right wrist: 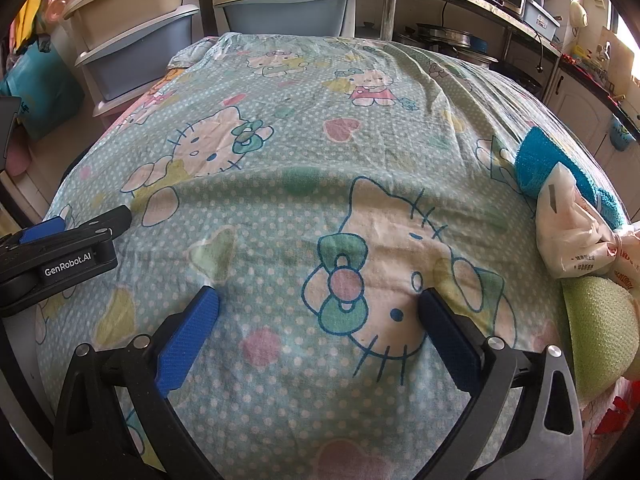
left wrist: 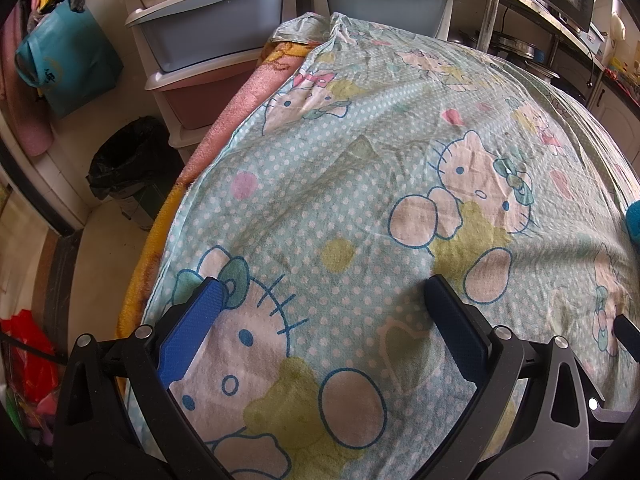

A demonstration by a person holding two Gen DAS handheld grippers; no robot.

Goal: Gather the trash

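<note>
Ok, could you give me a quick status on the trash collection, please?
Both grippers open, empty. Plastic bag on table's right edge, untouched. Path clear.

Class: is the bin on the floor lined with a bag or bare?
Lined. A black bag drapes over the bin's rim. How full it is: cannot tell.

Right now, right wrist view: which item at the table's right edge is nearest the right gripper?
The green mesh sponge, lowest in the row, just right of the right gripper. The white plastic bag and blue towel lie farther ahead.
</note>
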